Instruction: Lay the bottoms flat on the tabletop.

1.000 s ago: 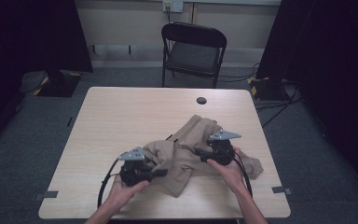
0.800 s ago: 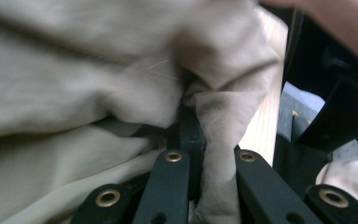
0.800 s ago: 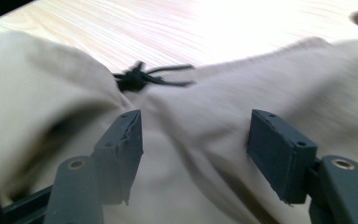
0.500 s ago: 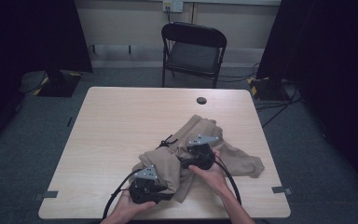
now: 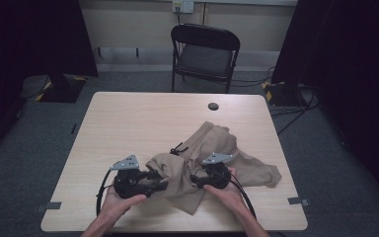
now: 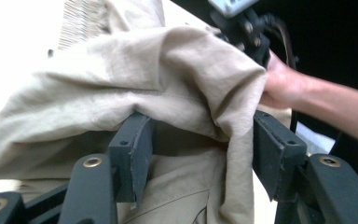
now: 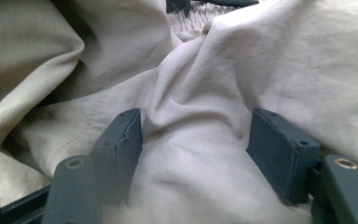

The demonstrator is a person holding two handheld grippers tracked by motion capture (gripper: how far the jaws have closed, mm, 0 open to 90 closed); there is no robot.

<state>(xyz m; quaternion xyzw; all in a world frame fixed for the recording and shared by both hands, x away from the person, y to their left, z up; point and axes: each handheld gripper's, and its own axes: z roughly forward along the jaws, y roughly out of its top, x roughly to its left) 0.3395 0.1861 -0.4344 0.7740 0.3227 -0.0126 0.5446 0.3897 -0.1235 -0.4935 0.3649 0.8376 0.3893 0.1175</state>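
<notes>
Dim room, wooden table (image 5: pixel 128 123) carrying crumpled tan garment (image 5: pixel 212 153). Left gripper (image 5: pixel 150 181) fingers just opened wide, cloth draped between. Right gripper (image 5: pixel 197 178) fingers wide astride fold.

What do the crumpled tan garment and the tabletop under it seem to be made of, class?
Tan garment: thin woven cloth, probably cotton or a blend, matte; soft creases and stitched seams show. Tabletop: likely wood-look laminate, smooth, pale, with faint grain.
</notes>
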